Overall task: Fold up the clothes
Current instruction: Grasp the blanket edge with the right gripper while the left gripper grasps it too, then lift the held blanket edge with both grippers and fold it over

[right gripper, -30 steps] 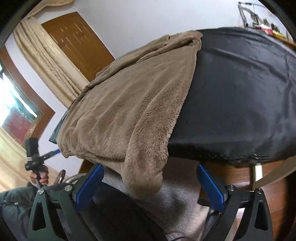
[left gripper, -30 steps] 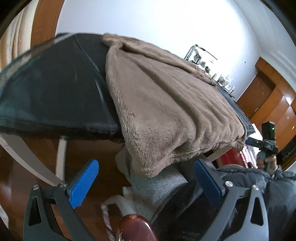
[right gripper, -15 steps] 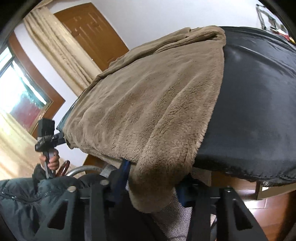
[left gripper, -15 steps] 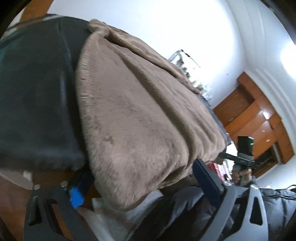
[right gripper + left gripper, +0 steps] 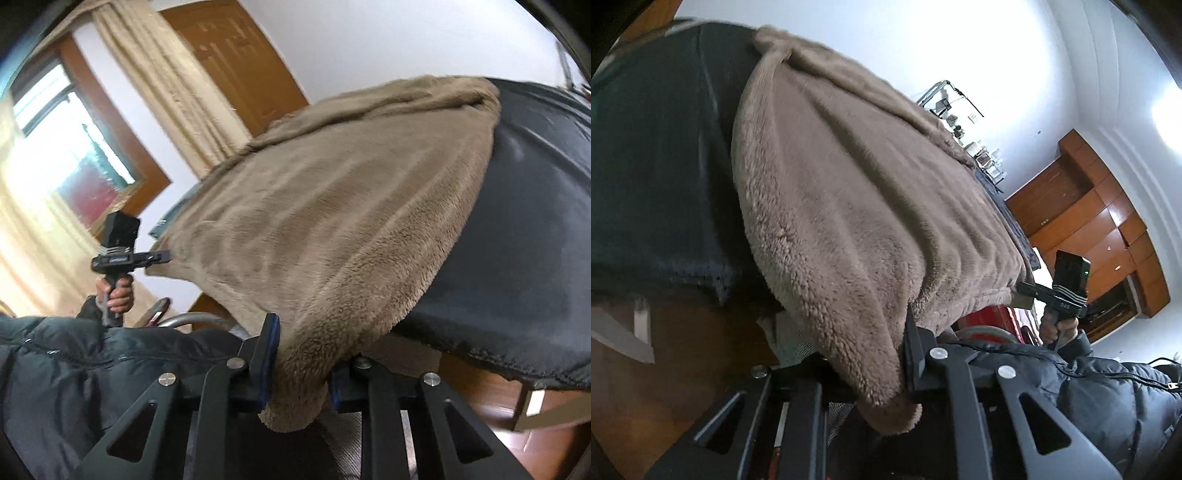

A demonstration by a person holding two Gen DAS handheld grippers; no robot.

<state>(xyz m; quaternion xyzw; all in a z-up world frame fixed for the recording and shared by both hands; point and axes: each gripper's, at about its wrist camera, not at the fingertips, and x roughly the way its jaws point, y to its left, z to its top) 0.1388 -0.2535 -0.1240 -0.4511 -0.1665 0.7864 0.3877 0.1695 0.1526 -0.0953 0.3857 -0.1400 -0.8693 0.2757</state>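
The brown fleece garment (image 5: 857, 206) lies spread on the tabletop (image 5: 653, 162), which has a dark cover, and its near edge hangs over the front. The left tongs (image 5: 871, 373) pinch one hanging corner of it. The right tongs (image 5: 301, 369) pinch the other corner, with the fleece bunched between the blue pads (image 5: 271, 354).

My left view blows out white at a ceiling light (image 5: 1171, 114) on its right edge. My right view glares at the window (image 5: 70, 155), washing out the curtain (image 5: 33, 258). Both show fisheye bending, dark corners and slight motion blur on the fleece (image 5: 332, 221).
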